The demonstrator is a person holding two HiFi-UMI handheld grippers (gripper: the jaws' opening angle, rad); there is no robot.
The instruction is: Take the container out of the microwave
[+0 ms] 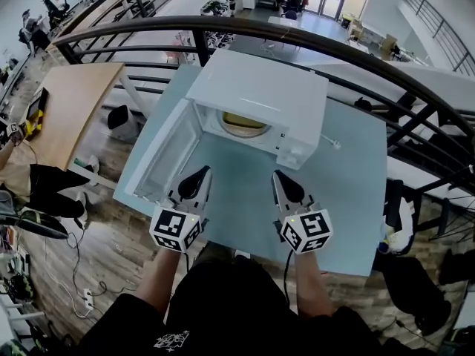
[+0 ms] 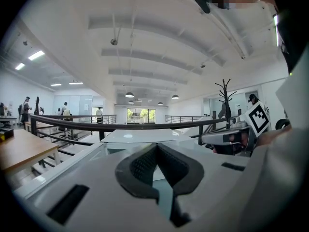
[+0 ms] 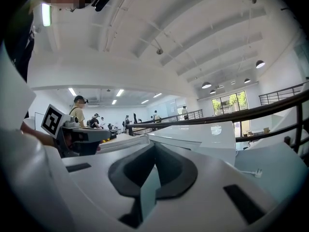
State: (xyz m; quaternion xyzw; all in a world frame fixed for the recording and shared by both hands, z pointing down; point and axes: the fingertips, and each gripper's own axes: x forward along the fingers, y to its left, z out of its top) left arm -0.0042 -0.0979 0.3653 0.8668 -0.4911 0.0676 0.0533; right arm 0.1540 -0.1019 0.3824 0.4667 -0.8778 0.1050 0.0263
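Observation:
A white microwave (image 1: 260, 99) stands on a pale blue table (image 1: 349, 199), its door (image 1: 167, 158) swung open to the left. Inside the cavity sits a yellowish round container (image 1: 243, 122), only partly visible. My left gripper (image 1: 202, 173) hovers over the table in front of the open door, shut and empty. My right gripper (image 1: 277, 176) hovers beside it, in front of the microwave's control panel, also shut and empty. Both point toward the microwave from a short distance. In the left gripper view the fingertips (image 2: 157, 147) meet, and in the right gripper view the jaws (image 3: 154, 146) are likewise closed.
A dark curved railing (image 1: 297, 35) runs behind the table. The microwave's cord and plug (image 1: 334, 145) lie on the table to its right. A wooden table (image 1: 74, 102) stands at the left. Bags and cables lie on the floor around the table.

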